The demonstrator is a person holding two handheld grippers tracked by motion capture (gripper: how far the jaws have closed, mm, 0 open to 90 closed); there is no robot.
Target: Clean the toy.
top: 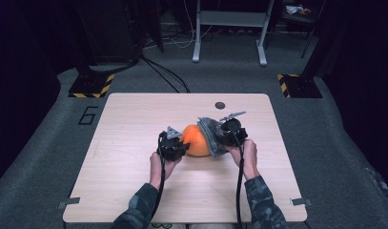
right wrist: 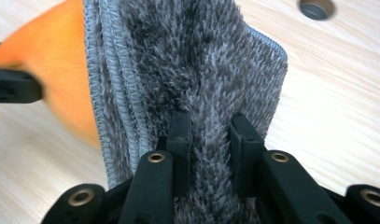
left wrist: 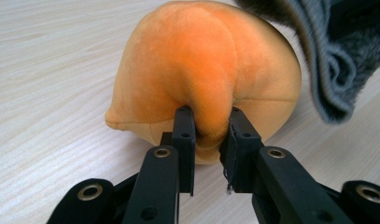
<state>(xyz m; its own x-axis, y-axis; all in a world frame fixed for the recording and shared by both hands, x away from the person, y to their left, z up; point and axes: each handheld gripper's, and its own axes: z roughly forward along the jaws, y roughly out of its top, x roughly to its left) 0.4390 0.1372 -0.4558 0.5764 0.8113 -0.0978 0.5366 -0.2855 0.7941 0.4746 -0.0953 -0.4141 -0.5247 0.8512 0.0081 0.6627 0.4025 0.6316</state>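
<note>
While we wipe the orange plush [top: 197, 140] near the middle of the table [top: 134, 191], our left gripper [top: 174, 145] should keep its pinch on a fold of the toy so it cannot roll, and our right gripper [top: 228, 131], clamped on the bunched grey cloth [top: 209, 136], should drag the pile flat across the fabric. From the left gripper view we see the pinched ridge [left wrist: 211, 116] between the jaws; from the right gripper view, the cloth's stitched hem [right wrist: 101, 93] and a hole [right wrist: 316, 8] in the tabletop.
</note>
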